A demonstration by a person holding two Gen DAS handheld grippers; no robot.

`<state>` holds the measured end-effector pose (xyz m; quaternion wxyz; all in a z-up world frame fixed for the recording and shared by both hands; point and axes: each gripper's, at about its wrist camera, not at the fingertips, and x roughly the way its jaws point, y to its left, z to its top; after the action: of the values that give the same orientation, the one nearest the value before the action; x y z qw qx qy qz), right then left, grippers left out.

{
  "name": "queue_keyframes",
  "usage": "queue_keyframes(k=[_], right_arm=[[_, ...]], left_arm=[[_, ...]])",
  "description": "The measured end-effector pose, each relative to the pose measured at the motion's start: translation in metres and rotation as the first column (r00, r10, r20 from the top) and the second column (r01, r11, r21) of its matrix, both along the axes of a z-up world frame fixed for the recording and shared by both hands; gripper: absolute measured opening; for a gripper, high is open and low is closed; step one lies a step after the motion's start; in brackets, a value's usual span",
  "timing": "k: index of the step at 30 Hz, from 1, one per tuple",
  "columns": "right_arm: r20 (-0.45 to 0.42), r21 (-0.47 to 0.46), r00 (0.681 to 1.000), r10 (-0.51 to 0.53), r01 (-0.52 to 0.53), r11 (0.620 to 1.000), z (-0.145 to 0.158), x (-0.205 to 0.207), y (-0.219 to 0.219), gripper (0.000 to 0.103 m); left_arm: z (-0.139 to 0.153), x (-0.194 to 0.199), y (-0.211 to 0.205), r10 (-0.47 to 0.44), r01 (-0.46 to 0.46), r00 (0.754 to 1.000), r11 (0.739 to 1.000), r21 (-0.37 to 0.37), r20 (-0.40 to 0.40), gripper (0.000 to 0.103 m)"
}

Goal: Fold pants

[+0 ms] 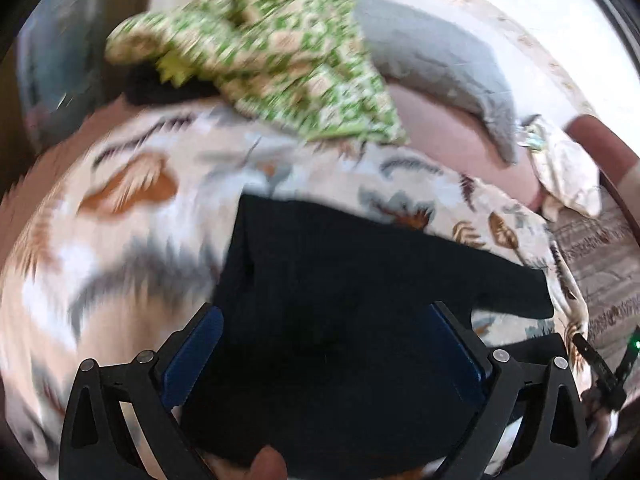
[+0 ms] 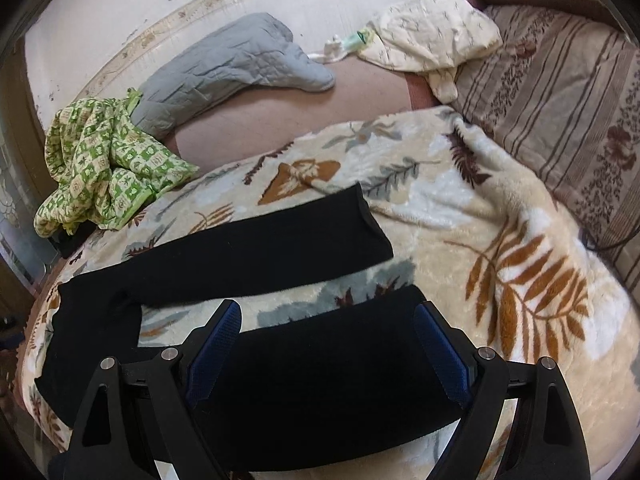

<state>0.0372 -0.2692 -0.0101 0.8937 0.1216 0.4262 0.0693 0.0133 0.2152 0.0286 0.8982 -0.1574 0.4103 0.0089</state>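
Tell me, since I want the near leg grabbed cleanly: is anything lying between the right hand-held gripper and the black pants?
Nothing visible. The right hand-held gripper stands open directly over the near leg of the black pants, which lie spread on the leaf-print blanket. The green patterned cloth sits far off at the blanket's edge.

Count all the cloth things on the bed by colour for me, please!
Black: 1, the pants
Green patterned: 1, a crumpled cloth
Grey: 1, a quilted cloth
Cream with small marks: 1, a crumpled cloth
Leaf-print: 1, the blanket underneath
Total: 5
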Motion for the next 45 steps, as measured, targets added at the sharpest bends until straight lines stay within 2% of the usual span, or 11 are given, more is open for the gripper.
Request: queue_keyframes(k=[4,11,17,22,24,26,34,38,40,43,45], right_arm=[[-0.024,0.003,1.000,-0.002,0.002,1.000,-0.005,0.003,0.001,0.089],[-0.063,-0.006,0.998,0.004,-0.004,1.000,-0.013,0.009,0.005,0.089],[-0.090,-0.009,0.996,-0.006,0.005,1.000,-0.019,0.013,0.004,0.089],[-0.096,-0.018,0.995,-0.004,0.002,1.000,-0.021,0.014,0.006,0.089],[-0.098,-0.016,0.995,-0.006,0.004,1.000,-0.021,0.014,0.006,0.089],[-0.100,-0.016,0.995,-0.007,0.006,1.000,-0.021,0.015,0.005,0.089],[-0.070,0.008,0.997,-0.025,0.025,1.000,-0.015,0.010,-0.002,0.089],[0.035,0.145,0.999,-0.028,0.023,0.989,0.005,0.012,-0.025,0.089],[0.050,0.146,0.999,-0.017,0.010,0.989,0.019,0.040,-0.039,0.089],[-0.037,0.298,0.999,-0.024,0.034,0.954,0.026,0.102,-0.069,0.089],[-0.151,0.417,0.987,0.055,0.013,0.909,0.012,0.150,-0.076,0.088]], left_arm=[[-0.016,0.044,0.036,-0.115,0.114,0.993,0.987,0.111,0.005,0.093],[-0.046,0.113,0.066,-0.164,0.165,0.986,0.972,0.169,-0.019,0.065],[-0.068,0.162,0.055,-0.257,0.257,0.966,0.946,0.199,-0.028,0.055],[-0.074,0.177,0.058,-0.259,0.263,0.965,0.941,0.213,-0.043,0.045],[-0.073,0.179,0.060,-0.248,0.250,0.968,0.946,0.207,-0.035,0.034],[-0.071,0.173,0.061,-0.245,0.247,0.969,0.949,0.195,-0.032,0.005],[-0.042,0.128,0.044,-0.245,0.234,0.969,0.943,0.239,0.020,0.003],[-0.015,0.099,0.025,-0.231,0.211,0.971,0.945,0.251,0.056,0.003],[-0.005,0.086,0.015,-0.205,0.182,0.976,0.953,0.240,0.074,0.003],[0.004,0.076,0.010,-0.148,0.129,0.984,0.974,0.185,0.098,0.003],[0.007,0.073,0.014,-0.075,0.064,0.992,0.992,0.107,0.099,0.003]])
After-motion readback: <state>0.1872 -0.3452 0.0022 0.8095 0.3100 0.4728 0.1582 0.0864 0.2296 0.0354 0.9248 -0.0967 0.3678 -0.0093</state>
